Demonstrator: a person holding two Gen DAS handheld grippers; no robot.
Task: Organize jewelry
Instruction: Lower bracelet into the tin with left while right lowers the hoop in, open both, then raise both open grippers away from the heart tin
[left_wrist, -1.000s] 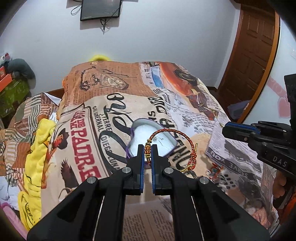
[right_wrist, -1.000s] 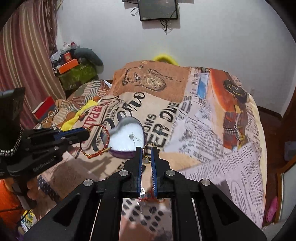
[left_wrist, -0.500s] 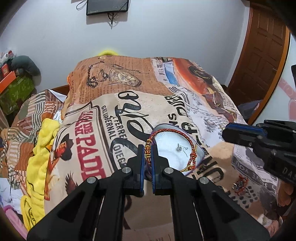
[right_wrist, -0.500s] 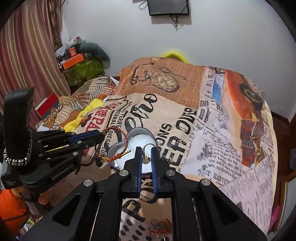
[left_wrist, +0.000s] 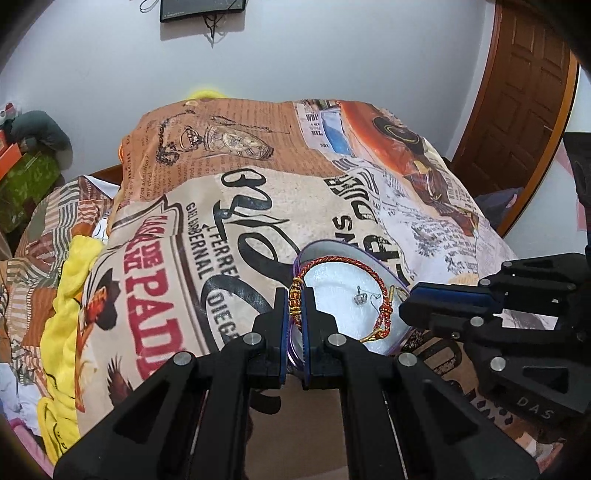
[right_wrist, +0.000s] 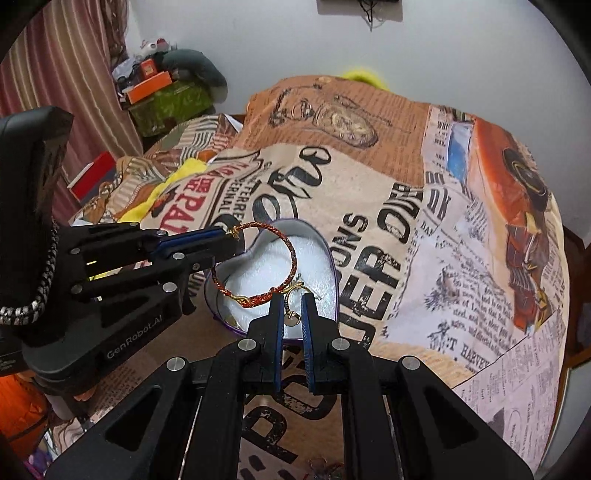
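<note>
A heart-shaped purple box with white lining (left_wrist: 347, 302) (right_wrist: 266, 254) lies open on the printed bedspread. My left gripper (left_wrist: 294, 295) (right_wrist: 231, 240) is shut on a red and gold cord bracelet (left_wrist: 343, 260) (right_wrist: 291, 254) and holds it over the box. A small silver earring (left_wrist: 360, 298) lies on the lining. My right gripper (right_wrist: 293, 304) (left_wrist: 404, 308) is over the box's near edge, with a small gold earring (right_wrist: 291, 317) between its fingers; the jaws stand slightly apart.
The bedspread (left_wrist: 258, 177) covers the whole bed. A yellow cloth (left_wrist: 70, 280) lies at its left. Boxes and soft things are piled in the left corner (right_wrist: 166, 92). A wooden door (left_wrist: 517, 96) is at the right. More small jewelry (right_wrist: 325, 465) lies near the front.
Both grippers have moved in over the heart box. The bracelet now hangs above the white lining, and the right gripper's jaws have opened slightly around the gold earring.
</note>
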